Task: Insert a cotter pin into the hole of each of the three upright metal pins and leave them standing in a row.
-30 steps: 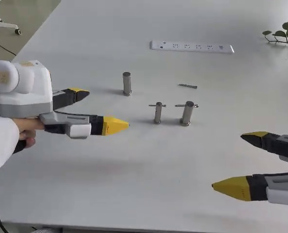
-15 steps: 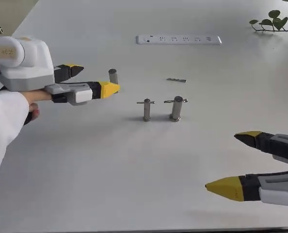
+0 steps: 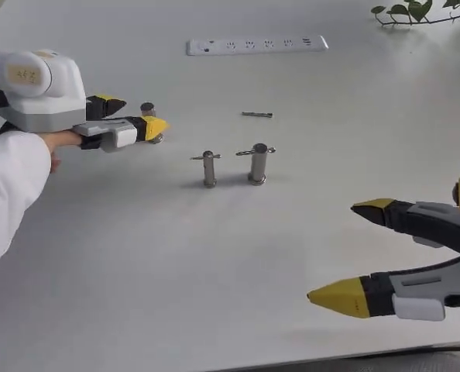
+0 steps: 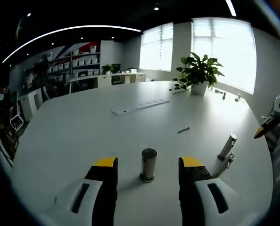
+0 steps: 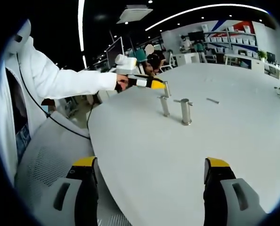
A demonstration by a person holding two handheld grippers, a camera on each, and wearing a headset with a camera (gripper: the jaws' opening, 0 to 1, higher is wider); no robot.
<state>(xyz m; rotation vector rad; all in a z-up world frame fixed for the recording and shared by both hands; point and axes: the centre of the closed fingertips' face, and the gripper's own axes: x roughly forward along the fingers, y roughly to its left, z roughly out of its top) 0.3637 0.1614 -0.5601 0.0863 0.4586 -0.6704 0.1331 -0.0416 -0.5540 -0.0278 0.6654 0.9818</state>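
My left gripper has gone forward since a second ago. Then it hung short of the bare pin, nearer to me. Now its jaws are spread with that pin standing upright between the yellow tips. There is a gap on each side and nothing is gripped, which the left gripper view shows plainly.

My right gripper has stayed low on the right, near the front edge of the tabletop. Its jaws are wide apart and empty, well apart from every pin.

The pins themselves have not moved; the whole scene has slid leftward because my head turned. The thinner fitted pin and the thicker fitted pin stand side by side, each with a cotter pin through its top. They are to the right of the bare pin and nearer to me.

The loose cotter pin lies flat beyond those two, between them and the power strip, and neither gripper is near it.
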